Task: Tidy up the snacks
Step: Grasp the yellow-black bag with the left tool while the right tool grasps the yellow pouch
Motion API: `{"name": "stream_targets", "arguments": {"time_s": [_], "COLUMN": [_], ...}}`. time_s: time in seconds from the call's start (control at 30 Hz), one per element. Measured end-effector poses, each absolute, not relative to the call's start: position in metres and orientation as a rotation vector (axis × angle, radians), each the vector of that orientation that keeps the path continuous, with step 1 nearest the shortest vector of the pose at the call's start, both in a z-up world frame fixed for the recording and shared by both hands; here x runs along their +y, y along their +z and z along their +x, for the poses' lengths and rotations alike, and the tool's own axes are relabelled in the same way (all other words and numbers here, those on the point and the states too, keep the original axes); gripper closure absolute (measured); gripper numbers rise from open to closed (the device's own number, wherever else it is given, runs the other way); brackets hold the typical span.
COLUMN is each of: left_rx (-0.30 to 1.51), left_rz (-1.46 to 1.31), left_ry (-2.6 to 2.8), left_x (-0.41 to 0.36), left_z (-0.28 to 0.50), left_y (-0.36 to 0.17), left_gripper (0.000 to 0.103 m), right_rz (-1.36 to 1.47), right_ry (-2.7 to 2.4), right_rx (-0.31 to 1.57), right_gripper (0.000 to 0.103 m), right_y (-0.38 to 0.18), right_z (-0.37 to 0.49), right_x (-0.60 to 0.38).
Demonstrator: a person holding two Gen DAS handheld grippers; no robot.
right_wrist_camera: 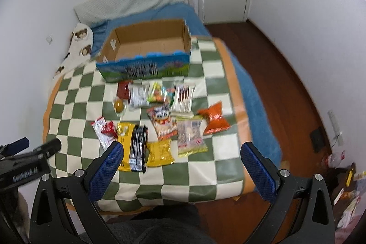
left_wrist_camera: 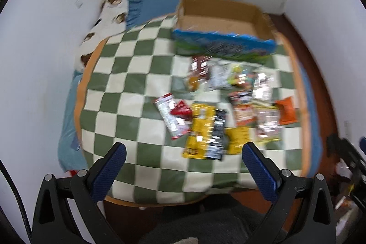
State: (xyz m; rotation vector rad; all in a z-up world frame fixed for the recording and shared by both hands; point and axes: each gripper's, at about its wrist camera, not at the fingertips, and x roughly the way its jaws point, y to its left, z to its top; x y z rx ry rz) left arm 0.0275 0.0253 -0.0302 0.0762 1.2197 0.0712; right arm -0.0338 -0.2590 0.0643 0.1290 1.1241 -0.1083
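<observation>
While both tools, left tool [left_wrist_camera: 183, 150] and right tool [right_wrist_camera: 181, 149], are hanging wide open and empty, the snacks [right_wrist_camera: 160, 122] are lying scattered on the checkered blanket [right_wrist_camera: 75, 93]. Nothing is sitting in the cardboard box [right_wrist_camera: 148, 47] just behind them, so the sorting is looking unstarted.

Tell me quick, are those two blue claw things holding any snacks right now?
Left gripper: open, fingers spread wide, holding nothing.
Right gripper: open, fingers spread wide, holding nothing.
</observation>
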Motion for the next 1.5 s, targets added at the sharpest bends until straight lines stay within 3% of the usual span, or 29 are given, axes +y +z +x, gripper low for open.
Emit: {"name": "stream_targets", "arguments": {"time_s": [0.27,0.53,0.63,0.7,0.73,0.8,0.97,1.1,1.23,1.5], "left_rx": [1.431,1.635,1.683,1.706,1.721,1.727,1.743,1.761,1.723,1.742], "left_rz": [0.109,0.095,0.077,0.036,0.006,-0.017,0.01,0.12,0.117,0.078], "left_ry": [0.086,-0.03,-0.031,-0.041,-0.046,-0.06,-0.154,-0.181,-0.167,-0.147], "left_x": [0.044,0.021,0.022,0.025,0.028,0.027,0.001,-0.027,-0.027,-0.001], "left_z": [0.083,0.126,0.135,0.139,0.14,0.142,0.14,0.142,0.143,0.133], "left_y": [-0.151,-0.261,-0.286,-0.294,-0.298,-0.3,-0.3,-0.32,-0.326,-0.323], "left_gripper": [0.0,0.0,0.004,0.004,0.004,0.004,0.004,0.004,0.016,0.015], "right_rz": [0.253,0.322,0.31,0.313,0.309,0.313,0.346,0.369,0.356,0.299], "right_ry": [-0.07,0.015,0.087,0.115,0.121,0.122,0.051,0.042,0.024,-0.013], "right_rx": [1.31,1.514,1.58,1.633,1.652,1.642,1.64,1.644,1.644,1.688], "right_gripper": [0.001,0.013,0.02,0.038,0.039,0.045,0.046,0.041,0.04,0.034], "right_y": [-0.065,-0.196,-0.238,-0.261,-0.27,-0.274,-0.271,-0.277,-0.275,-0.287], "right_z": [0.011,0.056,0.069,0.07,0.069,0.063,0.043,0.037,0.036,0.046], "right_x": [-0.266,-0.245,-0.229,-0.223,-0.222,-0.224,-0.243,-0.242,-0.235,-0.213]}}
